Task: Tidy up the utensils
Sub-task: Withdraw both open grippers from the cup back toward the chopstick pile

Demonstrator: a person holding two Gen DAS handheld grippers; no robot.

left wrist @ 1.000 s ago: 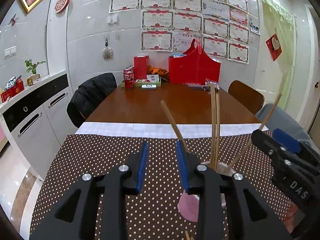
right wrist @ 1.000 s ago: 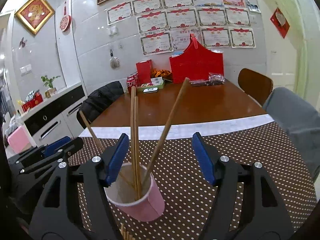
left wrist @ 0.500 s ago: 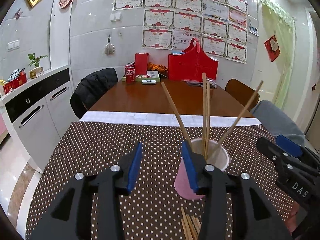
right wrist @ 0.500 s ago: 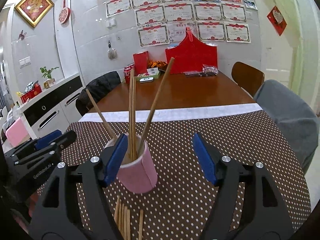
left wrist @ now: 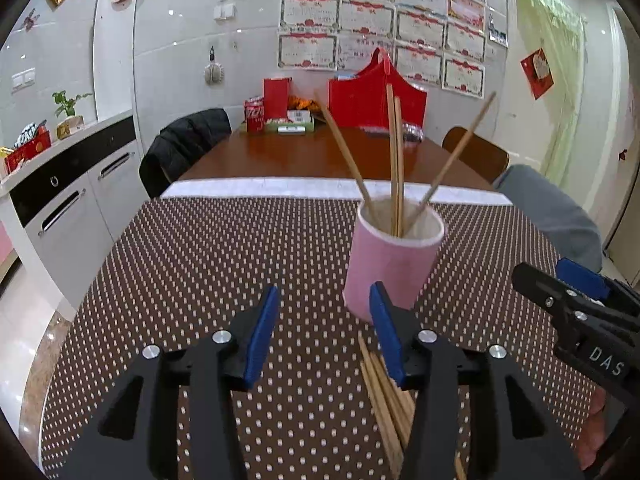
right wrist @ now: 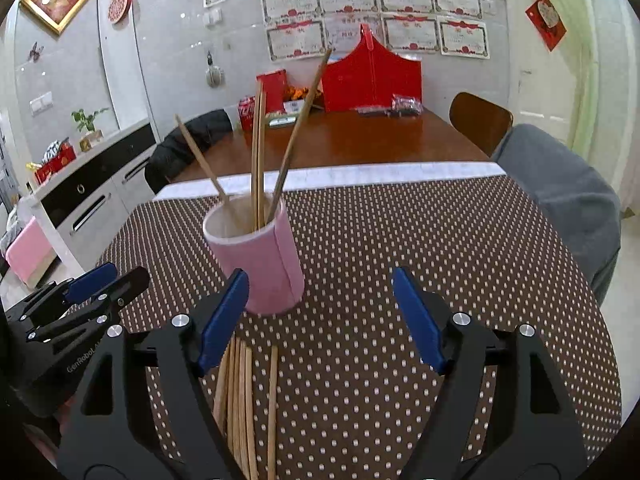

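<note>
A pink cup point(left wrist: 394, 258) stands upright on the dotted brown tablecloth point(left wrist: 200, 264) and holds several wooden chopsticks point(left wrist: 396, 160). It also shows in the right wrist view point(right wrist: 264, 260). Several loose chopsticks point(left wrist: 384, 392) lie flat on the cloth in front of the cup, and in the right wrist view point(right wrist: 244, 396). My left gripper point(left wrist: 324, 328) is open and empty, left of and nearer than the cup. My right gripper point(right wrist: 320, 316) is open and empty, nearer than the cup; it also shows from the side in the left wrist view point(left wrist: 576, 320).
Beyond the cloth lies bare wooden table point(right wrist: 360, 140) with a red box point(right wrist: 372, 76), a red can point(right wrist: 245, 107) and small items at the far end. Chairs point(right wrist: 480, 120) stand on both sides. A grey-clad leg point(right wrist: 560, 192) is at the right. White cabinets point(left wrist: 72, 208) are left.
Both grippers have pulled back and risen away from the cup. The cup now shows whole and farther ahead, and the loose chopsticks on the cloth have come into view.
</note>
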